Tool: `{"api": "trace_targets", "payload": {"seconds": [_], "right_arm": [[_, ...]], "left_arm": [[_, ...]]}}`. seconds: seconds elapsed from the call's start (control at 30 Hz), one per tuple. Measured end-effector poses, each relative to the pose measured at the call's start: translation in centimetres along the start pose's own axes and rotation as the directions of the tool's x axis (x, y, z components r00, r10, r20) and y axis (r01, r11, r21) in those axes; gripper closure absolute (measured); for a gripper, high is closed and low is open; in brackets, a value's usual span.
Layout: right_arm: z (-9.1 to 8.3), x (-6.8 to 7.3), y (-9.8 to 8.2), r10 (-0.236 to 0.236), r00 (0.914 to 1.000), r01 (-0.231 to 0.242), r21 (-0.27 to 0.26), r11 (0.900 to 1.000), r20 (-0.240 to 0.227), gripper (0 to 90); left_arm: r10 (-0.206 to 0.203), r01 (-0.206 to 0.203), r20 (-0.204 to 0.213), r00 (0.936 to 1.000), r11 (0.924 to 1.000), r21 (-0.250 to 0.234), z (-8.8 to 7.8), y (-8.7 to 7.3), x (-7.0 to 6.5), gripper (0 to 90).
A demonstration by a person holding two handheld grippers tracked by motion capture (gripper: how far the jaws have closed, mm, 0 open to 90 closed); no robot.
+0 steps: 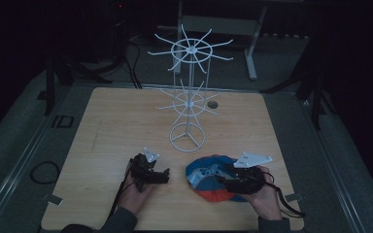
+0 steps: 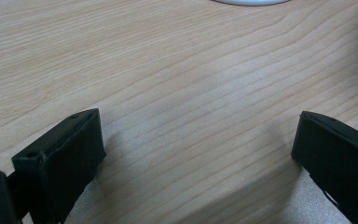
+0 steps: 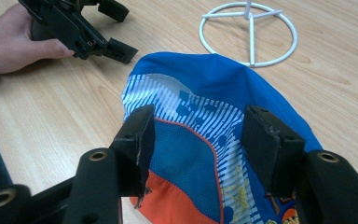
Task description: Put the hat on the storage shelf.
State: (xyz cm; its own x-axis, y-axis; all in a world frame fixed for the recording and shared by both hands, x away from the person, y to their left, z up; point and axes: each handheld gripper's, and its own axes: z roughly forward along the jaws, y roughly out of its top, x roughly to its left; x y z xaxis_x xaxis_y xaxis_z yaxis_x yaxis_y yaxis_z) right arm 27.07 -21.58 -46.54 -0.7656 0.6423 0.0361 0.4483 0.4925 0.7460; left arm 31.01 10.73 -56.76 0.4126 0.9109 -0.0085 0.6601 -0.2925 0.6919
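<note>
Right gripper view shows your right gripper (image 3: pixel 198 140) spread wide over the blue cap (image 3: pixel 205 140), print unreadable; high view adds the white rack (image 1: pixel 188 87) behind it. Your left gripper (image 2: pixel 196 154) gapes over bare table (image 2: pixel 168 70).

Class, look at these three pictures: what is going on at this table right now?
A person sits at a wooden table with a gripper in each hand. The right gripper hovers with open jaws over a blue and orange cap lying on the table, not yet gripping it. The left gripper rests open beside the cap, above bare wood. Behind them stands a white wire rack with spoke arms, all of them bare.
</note>
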Motion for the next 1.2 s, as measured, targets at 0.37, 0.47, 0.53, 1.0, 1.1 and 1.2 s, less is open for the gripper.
{"api": "trace_targets", "payload": {"seconds": [0.37, 0.47, 0.53, 1.0, 1.1, 1.2], "right_arm": [[-0.04, 0.01, 0.0, -0.01, 0.9999, 0.01, 0.0, 1.0, 0.008, 45.9], [-0.09, -0.06, 0.02, -0.01, 0.9999, 0.01, 0.001, 1.0, 0.012, 45.1], [-0.13, -0.15, 0.05, -0.01, 0.9999, 0.01, 0.001, 1.0, 0.014, 44.8], [-0.36, -0.43, 0.21, -0.022, 0.9995, 0.022, 0.034, 0.999, 0.021, 44.5], [-0.34, -0.53, 0.24, -0.028, 0.9993, 0.027, 0.045, 0.999, 0.024, 44.4], [-0.36, -0.57, 0.4, -0.038, 0.9989, 0.036, 0.056, 0.998, 0.026, 44.3]], "left_arm": [[0.002, -0.002, -0.001, 1.0, 1.0, 0.0, 0.02, 0.02, -0.01, 2.6], [0.001, -0.001, 0.0, 1.0, 1.0, 0.0, 0.02, 0.01, -0.01, 2.6], [0.001, -0.001, 0.0, 1.0, 1.0, 0.001, 0.01, 0.02, -0.01, 2.6], [0.002, -0.002, 0.0, 1.0, 1.0, 0.0, 0.02, 0.01, -0.01, 2.6], [0.002, -0.002, 0.0, 1.0, 1.0, 0.001, 0.01, 0.02, -0.01, 2.6], [0.001, -0.001, 0.0, 1.0, 1.0, 0.001, 0.01, 0.02, -0.01, 2.6]]}}
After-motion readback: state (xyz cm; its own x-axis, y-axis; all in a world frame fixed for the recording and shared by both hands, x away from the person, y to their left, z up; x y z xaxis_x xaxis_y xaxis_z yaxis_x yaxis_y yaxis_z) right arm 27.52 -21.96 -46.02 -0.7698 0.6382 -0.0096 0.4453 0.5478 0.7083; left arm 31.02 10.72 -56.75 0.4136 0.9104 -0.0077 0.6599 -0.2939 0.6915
